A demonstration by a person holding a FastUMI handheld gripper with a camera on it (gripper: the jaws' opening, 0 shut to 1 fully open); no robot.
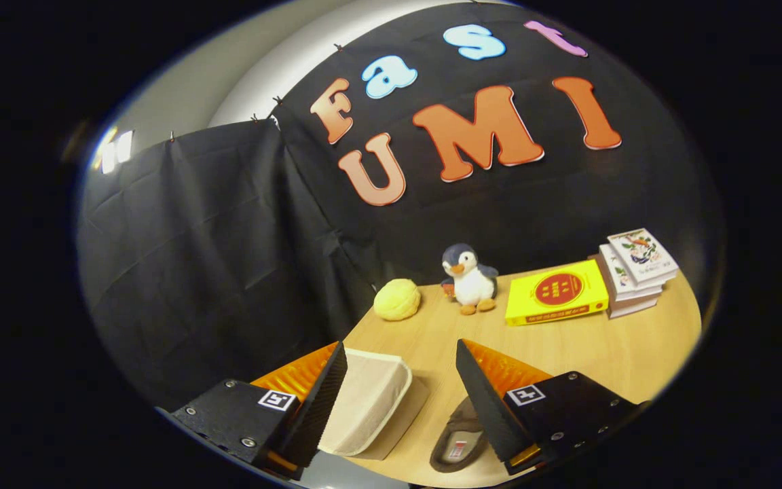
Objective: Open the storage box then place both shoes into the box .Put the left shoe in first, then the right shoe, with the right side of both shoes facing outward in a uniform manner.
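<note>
My gripper (401,353) hangs open above the wooden table (567,346), its two fingers wide apart with nothing held. Between and below the fingers lies a beige fabric storage box (367,401), its lid down, close to the left finger. A brown shoe (459,445) lies on the table right beside the right finger, its opening facing up and its toe end hidden behind that finger.
At the back of the table stand a yellow round plush (397,299), a penguin toy (469,278), a yellow book (557,292) and a stack of books (635,272). Black cloth walls close the table at the back and left.
</note>
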